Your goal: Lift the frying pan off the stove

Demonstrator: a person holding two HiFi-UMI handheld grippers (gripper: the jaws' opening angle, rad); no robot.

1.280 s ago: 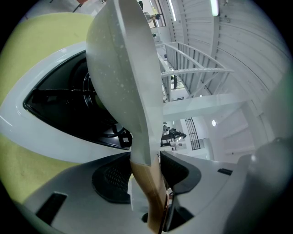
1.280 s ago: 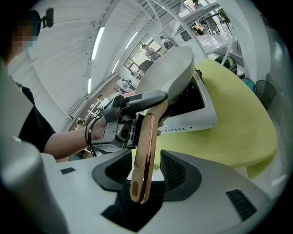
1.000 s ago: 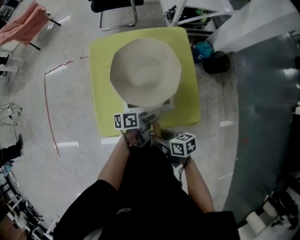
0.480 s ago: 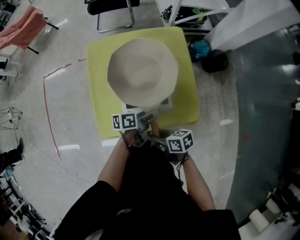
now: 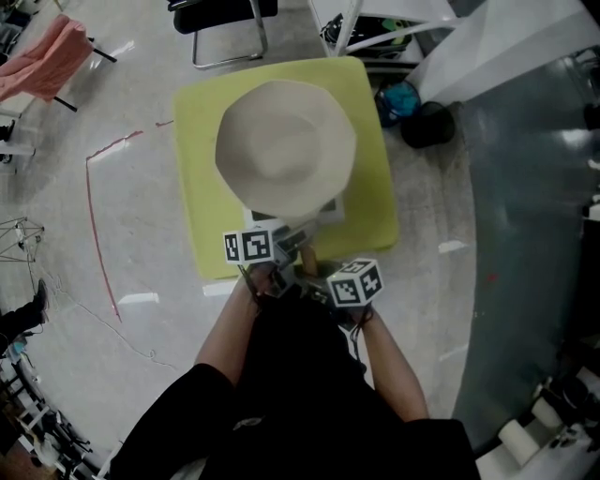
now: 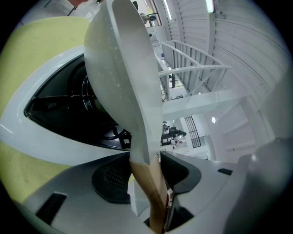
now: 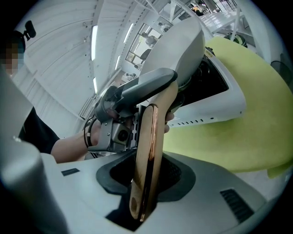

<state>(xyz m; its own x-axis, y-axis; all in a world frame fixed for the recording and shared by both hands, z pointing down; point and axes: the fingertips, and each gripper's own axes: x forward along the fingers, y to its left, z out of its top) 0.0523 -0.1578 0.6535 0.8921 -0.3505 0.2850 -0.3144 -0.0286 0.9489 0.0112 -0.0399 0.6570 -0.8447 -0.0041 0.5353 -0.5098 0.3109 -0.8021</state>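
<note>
A white frying pan (image 5: 286,145) sits over a white stove (image 5: 328,208) with a black top (image 6: 59,105) on a yellow-green table (image 5: 370,187). Its wooden handle (image 5: 307,255) points toward me. My left gripper (image 5: 286,248) is shut on the handle (image 6: 149,187) close to the pan's bowl (image 6: 119,68). My right gripper (image 5: 317,274) takes the handle's end (image 7: 149,151); its jaws are closing, with both pads against the wood. The right gripper view shows the left gripper (image 7: 123,105) ahead and the pan (image 7: 176,45) beyond. Whether the pan rests on the burner is hidden.
A black chair (image 5: 225,19) stands beyond the table. A dark round object (image 5: 429,124) and white framework (image 5: 394,28) lie at the back right. A pink cloth (image 5: 42,52) hangs at the far left, and a red line (image 5: 91,216) marks the floor left of the table.
The right gripper has moved in toward the handle's end, closer to the left gripper. Pan and left gripper keep their places; the view has shifted slightly.
</note>
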